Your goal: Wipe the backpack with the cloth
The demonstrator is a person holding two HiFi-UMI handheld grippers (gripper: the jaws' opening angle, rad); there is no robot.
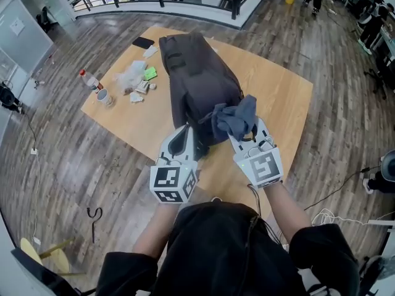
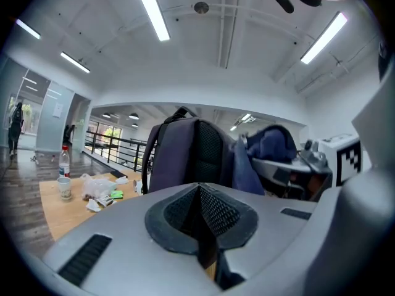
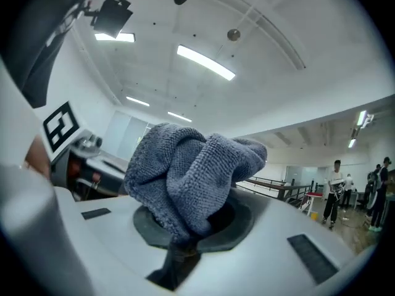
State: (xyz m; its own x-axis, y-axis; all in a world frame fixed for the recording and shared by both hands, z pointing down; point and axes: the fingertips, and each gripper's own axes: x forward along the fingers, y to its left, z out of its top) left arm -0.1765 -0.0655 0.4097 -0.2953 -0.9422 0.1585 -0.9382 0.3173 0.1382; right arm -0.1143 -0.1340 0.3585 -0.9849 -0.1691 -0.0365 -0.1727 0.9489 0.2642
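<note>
At lower centre-left the left gripper [image 1: 185, 139], jaws pressed together and apparently empty, meets the near end of the backpack [image 1: 194, 79] lying on the table [image 1: 278, 91]. Just right of it, the right gripper [image 1: 248, 137] clamps the bunched cloth [image 1: 237, 119] at the bag's corner. Most of the wiping probably remains.

You have one backpack [image 1: 197, 85], one cloth [image 1: 237, 119] and one table [image 1: 278, 103]. You hold two grippers: the left gripper [image 1: 186, 133] and the right gripper [image 1: 245, 138]. On the table you also have one bottle [image 1: 89, 79], one cup [image 1: 103, 96], one green packet [image 1: 150, 73] and one flat black item [image 1: 143, 42].
</note>
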